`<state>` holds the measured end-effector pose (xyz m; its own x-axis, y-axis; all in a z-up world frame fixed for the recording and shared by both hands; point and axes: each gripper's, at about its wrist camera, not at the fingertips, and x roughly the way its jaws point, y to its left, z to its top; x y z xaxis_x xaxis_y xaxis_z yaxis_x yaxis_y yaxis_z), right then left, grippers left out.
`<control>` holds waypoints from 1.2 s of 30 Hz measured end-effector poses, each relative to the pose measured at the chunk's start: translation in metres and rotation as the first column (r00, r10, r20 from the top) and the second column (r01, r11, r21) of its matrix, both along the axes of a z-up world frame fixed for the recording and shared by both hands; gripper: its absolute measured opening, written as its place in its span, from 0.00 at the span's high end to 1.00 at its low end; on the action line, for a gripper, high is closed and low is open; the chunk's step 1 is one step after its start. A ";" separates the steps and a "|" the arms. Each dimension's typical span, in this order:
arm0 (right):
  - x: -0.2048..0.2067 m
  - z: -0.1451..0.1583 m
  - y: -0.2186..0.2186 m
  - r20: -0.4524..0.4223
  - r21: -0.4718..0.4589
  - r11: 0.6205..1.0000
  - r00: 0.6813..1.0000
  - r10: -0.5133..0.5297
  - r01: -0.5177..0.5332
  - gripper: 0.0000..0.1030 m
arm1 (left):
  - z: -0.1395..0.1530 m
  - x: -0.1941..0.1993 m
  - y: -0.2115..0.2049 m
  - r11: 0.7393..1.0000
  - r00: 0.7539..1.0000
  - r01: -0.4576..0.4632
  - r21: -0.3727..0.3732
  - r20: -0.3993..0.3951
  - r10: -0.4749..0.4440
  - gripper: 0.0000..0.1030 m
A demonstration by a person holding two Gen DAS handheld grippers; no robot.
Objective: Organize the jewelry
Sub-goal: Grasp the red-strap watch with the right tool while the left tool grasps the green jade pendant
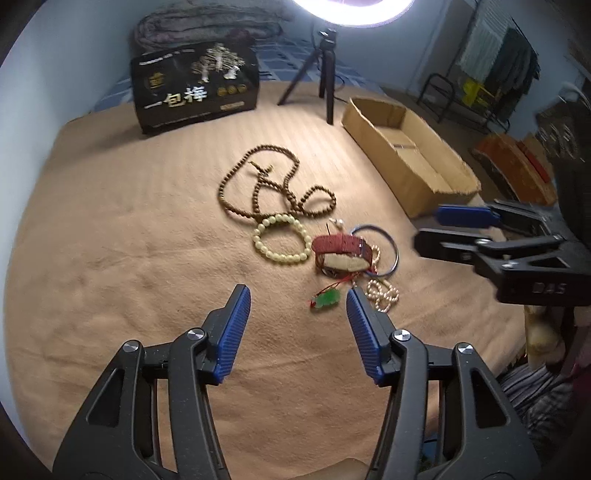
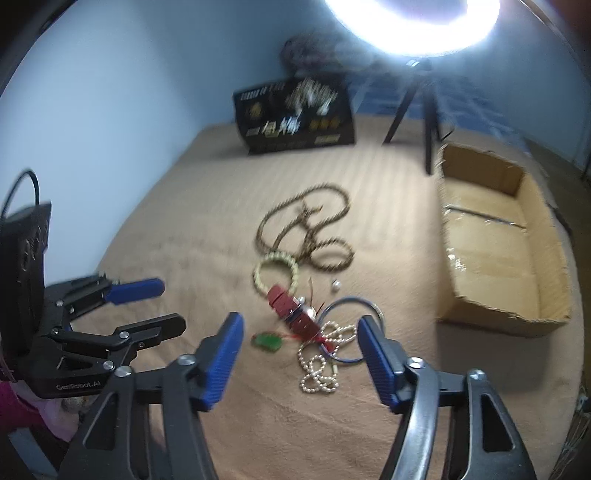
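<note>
the left gripper (image 1: 298, 291) hangs above the tan blanket (image 1: 129, 240) with its blue-padded fingers spread wide and nothing between them. just ahead of its right fingertip lie a small green pendant on red cord (image 1: 325, 299) and a pale pearl strand (image 1: 382, 293). a little farther ahead sit a dark red band (image 1: 341, 245), lying over a thin blue bangle (image 1: 394, 254), and to the left of those a cream bead bracelet (image 1: 280, 238). beyond them a long brown bead necklace (image 1: 273, 184) is looped on the blanket.

the right gripper (image 2: 301, 321) is also parted and empty, poised over the same cluster; the pearl strand lies between its fingertips and slightly ahead, the bangle by its right tip. ahead and to its right stands an open cardboard box (image 2: 495, 258), apart from the jewelry. far ahead are a black printed bag (image 2: 295, 114) and a tripod (image 2: 424, 110) under a ring light (image 2: 410, 26).
</note>
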<state>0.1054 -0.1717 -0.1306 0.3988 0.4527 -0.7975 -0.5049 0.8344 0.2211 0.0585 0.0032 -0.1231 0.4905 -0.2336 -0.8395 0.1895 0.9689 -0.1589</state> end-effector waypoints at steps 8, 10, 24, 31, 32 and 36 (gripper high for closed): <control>0.019 -0.026 0.014 -0.089 -0.084 0.995 0.995 0.036 -0.044 0.53 | -0.035 0.011 -0.020 0.989 0.985 0.149 0.012 -0.088 -0.147 0.52; 0.024 -0.029 0.018 -0.097 -0.084 0.995 0.994 0.047 -0.055 0.53 | -0.043 0.015 -0.024 0.985 0.981 0.171 0.016 -0.098 -0.169 0.52; 0.042 -0.050 0.031 -0.146 -0.065 0.995 0.987 0.072 -0.082 0.62 | -0.081 0.044 -0.046 0.963 0.955 0.267 0.028 -0.141 -0.261 0.58; 0.040 -0.053 0.032 -0.161 -0.048 0.994 0.983 0.090 -0.098 0.62 | -0.092 0.055 -0.050 0.961 0.953 0.275 0.043 -0.144 -0.266 0.64; 0.040 -0.052 0.031 -0.161 -0.045 0.994 0.983 0.090 -0.099 0.62 | -0.093 0.056 -0.050 0.960 0.953 0.277 0.044 -0.142 -0.268 0.65; 0.038 -0.052 0.029 -0.153 -0.046 0.994 0.984 0.091 -0.099 0.62 | -0.095 0.056 -0.051 0.960 0.953 0.276 0.048 -0.140 -0.267 0.76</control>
